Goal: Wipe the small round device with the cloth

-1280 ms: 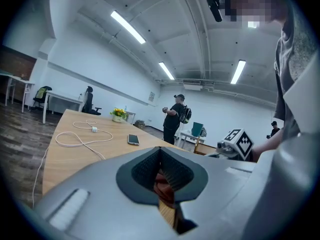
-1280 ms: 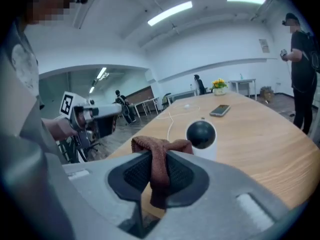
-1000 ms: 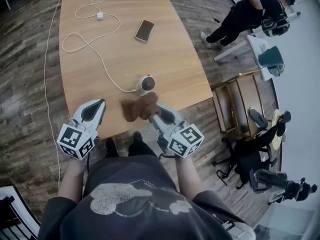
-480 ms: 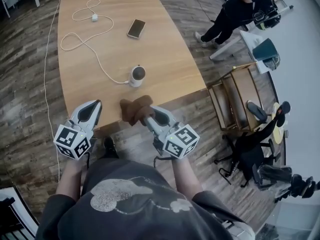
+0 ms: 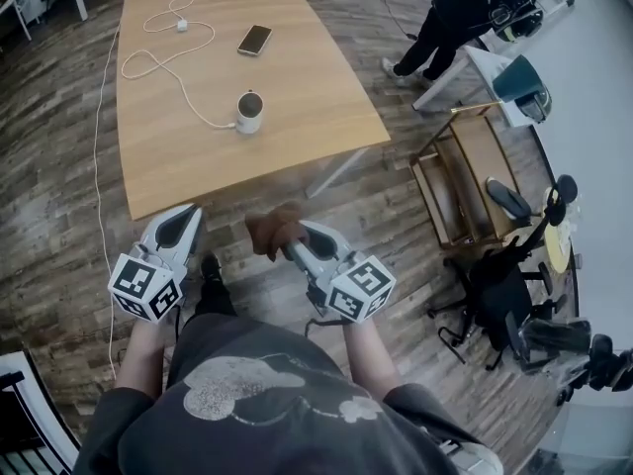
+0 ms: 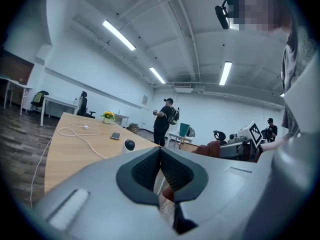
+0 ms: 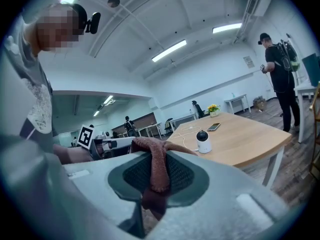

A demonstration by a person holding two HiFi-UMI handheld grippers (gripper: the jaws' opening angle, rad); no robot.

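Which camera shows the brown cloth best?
The right gripper view: the cloth is large and central, clamped by the right hand-held gripper. The head view shows it small at that gripper's tip; the left gripper view, only a distant lump.

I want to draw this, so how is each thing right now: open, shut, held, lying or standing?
left gripper: shut, nothing in it.
right gripper: shut on the cloth.
cloth: bunched up, held clear of the table.
small round device: standing upright on the table, untouched.
white cable: lying in loose loops, running to the device.
phone: lying flat on the table.
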